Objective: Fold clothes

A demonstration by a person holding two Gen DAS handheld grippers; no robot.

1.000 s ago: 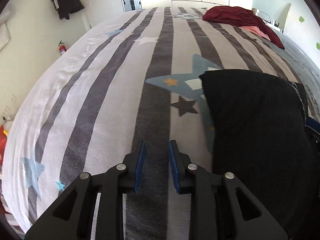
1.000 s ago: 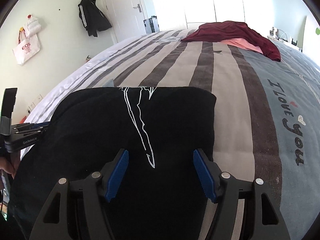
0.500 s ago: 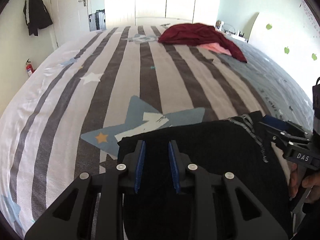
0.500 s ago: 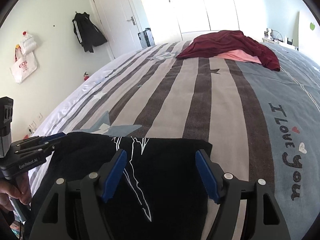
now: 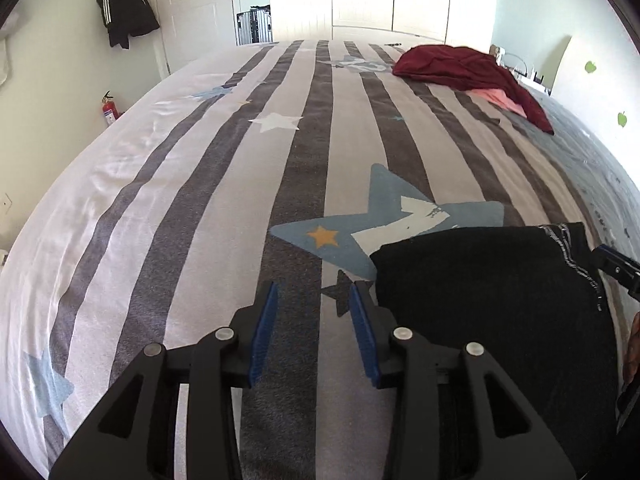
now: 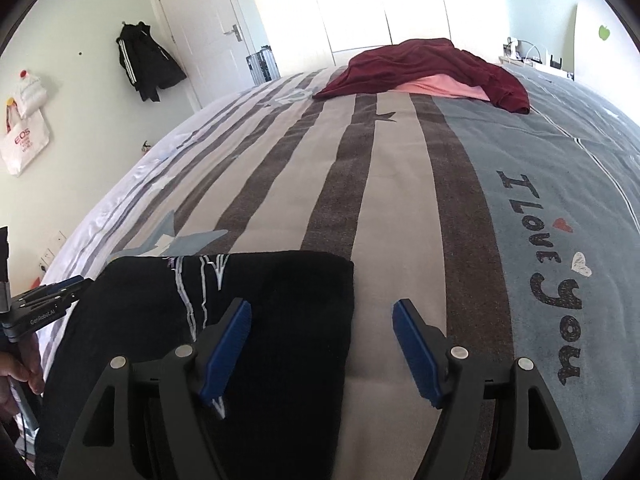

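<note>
Left tool (image 5: 313, 305) swung off black garment (image 5: 492, 304), jaws just parted, empty, right tool (image 6: 322, 322) agape.

We see a striped bedspread (image 5: 200, 208) with stars filling most of both views, grey panel with "I Love you" lettering (image 6: 548, 280) at right of the right wrist view. Black jacket (image 6: 146, 60) hangs upper left by a white door (image 6: 200, 28). Red fire extinguisher (image 5: 110, 109) at left wall. White tote bag (image 6: 24, 140) far left. Suitcase (image 5: 254, 26) top centre, white wardrobe doors (image 6: 380, 0) behind.
</note>
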